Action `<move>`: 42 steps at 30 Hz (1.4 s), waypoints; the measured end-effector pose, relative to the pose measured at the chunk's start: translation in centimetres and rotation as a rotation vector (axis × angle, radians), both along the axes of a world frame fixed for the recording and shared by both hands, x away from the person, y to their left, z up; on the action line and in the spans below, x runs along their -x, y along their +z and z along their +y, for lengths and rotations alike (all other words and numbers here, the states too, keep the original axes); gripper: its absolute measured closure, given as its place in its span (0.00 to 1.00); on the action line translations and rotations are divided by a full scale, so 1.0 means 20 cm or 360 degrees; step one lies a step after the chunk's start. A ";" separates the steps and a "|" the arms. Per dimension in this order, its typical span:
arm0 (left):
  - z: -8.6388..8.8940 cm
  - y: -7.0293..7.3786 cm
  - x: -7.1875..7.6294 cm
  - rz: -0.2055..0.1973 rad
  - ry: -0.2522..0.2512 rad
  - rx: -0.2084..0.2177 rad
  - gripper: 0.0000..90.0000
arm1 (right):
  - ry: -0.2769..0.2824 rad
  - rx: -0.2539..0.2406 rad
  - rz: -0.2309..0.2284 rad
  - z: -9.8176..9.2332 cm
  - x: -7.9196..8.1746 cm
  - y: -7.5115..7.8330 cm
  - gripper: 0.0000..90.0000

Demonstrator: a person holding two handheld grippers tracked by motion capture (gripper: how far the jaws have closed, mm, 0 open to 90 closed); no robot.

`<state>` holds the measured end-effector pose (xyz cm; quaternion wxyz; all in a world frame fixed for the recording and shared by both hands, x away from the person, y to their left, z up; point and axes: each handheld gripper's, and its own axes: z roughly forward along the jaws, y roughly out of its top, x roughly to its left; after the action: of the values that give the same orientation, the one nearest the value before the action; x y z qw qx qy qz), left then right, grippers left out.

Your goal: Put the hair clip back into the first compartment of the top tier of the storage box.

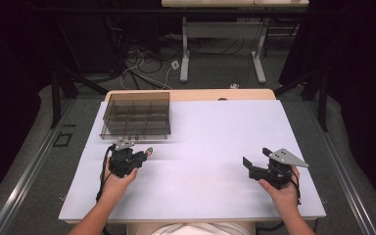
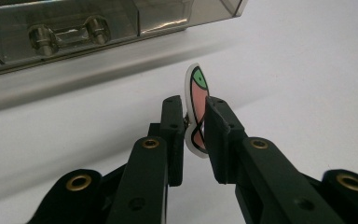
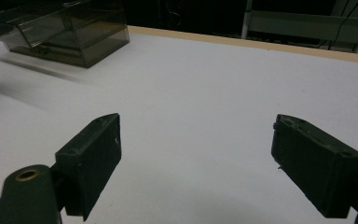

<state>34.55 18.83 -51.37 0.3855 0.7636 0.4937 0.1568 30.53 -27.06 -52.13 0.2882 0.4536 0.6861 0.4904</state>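
While the left gripper [image 2: 195, 122] is pinching a small flat tag [image 2: 196, 108] on edge between its jaws, the carrying step looks to be the one in hand. The tag is a thin white-rimmed piece with a pink and green drawing on it, and the jaws are clenching on its lower half, so that its green tip is sticking up above them. In the high view the left gripper [image 1: 138, 154] is hovering just in front of the smoky clear box [image 1: 136, 116], which is sitting at the far left of the white worktop [image 1: 205, 147] and is divided into several compartments. In the left gripper view the box's near wall with its metal latch [image 2: 69, 33] is lying close ahead.

The right gripper [image 1: 255, 160] is waiting well apart, on the right side of the worktop, with its jaws spread wide and nothing between them, as the right gripper view is showing.

By my reading, the next move is calling for a lift over the box's near wall, then a choice of compartment and a release. Whether the box's top is open I cannot tell, so that is worth checking first.
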 end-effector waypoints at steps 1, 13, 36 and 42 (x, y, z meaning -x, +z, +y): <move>0.00 0.00 0.00 0.0000 0.0001 0.0008 0.87 | 0.0000 0.0002 0.0000 0.00 0.00 0.00 0.17; 0.01 0.03 0.02 -0.0048 -0.0003 0.0037 0.87 | -0.0002 0.0000 0.0002 0.00 0.00 0.00 0.17; 0.05 0.09 0.05 -0.0154 0.0024 0.0107 0.87 | -0.0002 -0.0004 -0.0006 0.00 0.00 0.00 0.17; 0.07 0.10 0.05 -0.0167 0.0046 0.0120 0.87 | -0.0002 -0.0004 -0.0006 0.00 0.00 0.00 0.17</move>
<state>33.46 20.17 -49.37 0.4370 0.7321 0.4893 0.1836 30.51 -27.04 -52.15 0.2891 0.4535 0.6846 0.4919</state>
